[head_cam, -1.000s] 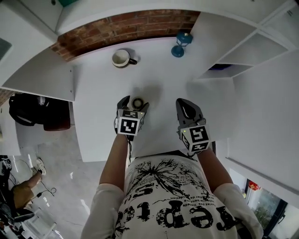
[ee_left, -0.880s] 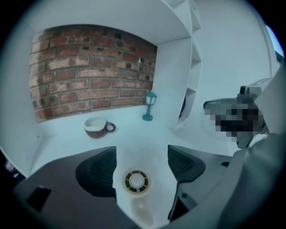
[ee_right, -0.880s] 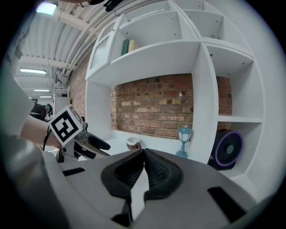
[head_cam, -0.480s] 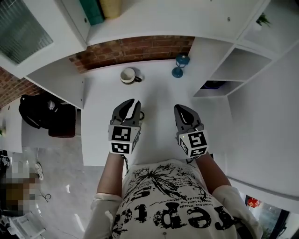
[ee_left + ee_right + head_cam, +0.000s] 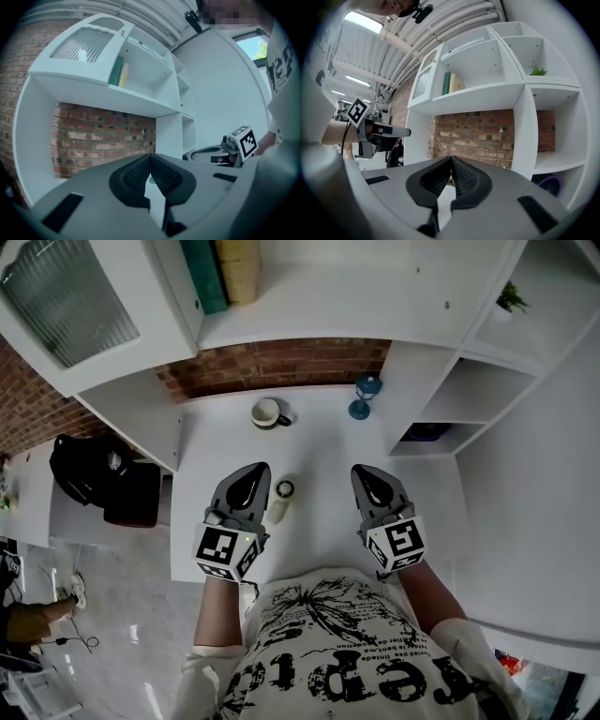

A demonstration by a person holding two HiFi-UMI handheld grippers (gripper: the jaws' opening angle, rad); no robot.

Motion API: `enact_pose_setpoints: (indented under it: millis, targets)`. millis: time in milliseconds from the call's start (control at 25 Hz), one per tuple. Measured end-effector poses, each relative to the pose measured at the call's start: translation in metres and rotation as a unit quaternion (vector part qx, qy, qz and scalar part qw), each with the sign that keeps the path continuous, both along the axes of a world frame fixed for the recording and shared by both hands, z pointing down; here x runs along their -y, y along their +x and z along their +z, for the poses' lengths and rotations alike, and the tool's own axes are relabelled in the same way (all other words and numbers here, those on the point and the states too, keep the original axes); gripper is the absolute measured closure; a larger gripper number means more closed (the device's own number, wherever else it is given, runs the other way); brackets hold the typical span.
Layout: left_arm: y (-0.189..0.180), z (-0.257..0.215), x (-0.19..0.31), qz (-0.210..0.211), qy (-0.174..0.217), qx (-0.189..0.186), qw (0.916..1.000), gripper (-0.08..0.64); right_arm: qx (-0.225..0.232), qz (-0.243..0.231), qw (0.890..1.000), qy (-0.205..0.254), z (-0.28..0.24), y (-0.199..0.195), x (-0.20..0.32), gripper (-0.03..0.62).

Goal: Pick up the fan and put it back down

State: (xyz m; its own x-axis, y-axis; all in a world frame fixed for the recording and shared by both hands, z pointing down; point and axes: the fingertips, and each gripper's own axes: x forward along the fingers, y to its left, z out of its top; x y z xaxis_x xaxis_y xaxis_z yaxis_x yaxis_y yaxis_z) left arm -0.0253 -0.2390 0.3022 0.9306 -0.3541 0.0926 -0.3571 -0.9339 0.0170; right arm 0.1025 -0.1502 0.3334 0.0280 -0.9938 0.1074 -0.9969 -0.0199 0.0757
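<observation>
The small white fan (image 5: pixel 279 502) lies on the white desk (image 5: pixel 319 442), its round head (image 5: pixel 285 488) toward the brick wall. My left gripper (image 5: pixel 251 471) hovers just left of the fan, apart from it, jaws shut with nothing between them. In the left gripper view the left gripper (image 5: pixel 150 157) points level at the brick wall and the fan is out of sight. My right gripper (image 5: pixel 367 472) hangs to the fan's right, also shut and empty. In its own view the right gripper (image 5: pixel 451 162) faces the wall and shelves.
A white mug (image 5: pixel 269 412) and a blue hourglass-shaped object (image 5: pixel 363 397) stand at the desk's back. A purple thing (image 5: pixel 427 432) sits in the right shelf cubby. Books (image 5: pixel 225 268) and a plant (image 5: pixel 511 298) are on the upper shelves. A black bag (image 5: pixel 94 474) rests left of the desk.
The left jaws, open around the fan's head a second ago, have shut empty. Both grippers have risen and drawn back; the fan stays on the desk.
</observation>
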Motion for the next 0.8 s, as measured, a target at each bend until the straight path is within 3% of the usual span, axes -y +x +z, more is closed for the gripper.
enact_pose_setpoints:
  millis: [280, 800]
  targets:
    - [0.004, -0.007, -0.015, 0.030, 0.016, -0.010, 0.9994, 0.546, -0.005, -0.015, 1.000, 0.011, -0.010, -0.003, -0.008, 0.578]
    - [0.003, 0.002, -0.017, 0.037, 0.013, -0.006, 0.9992, 0.546, 0.003, -0.010, 1.000, -0.001, -0.007, -0.004, -0.010, 0.580]
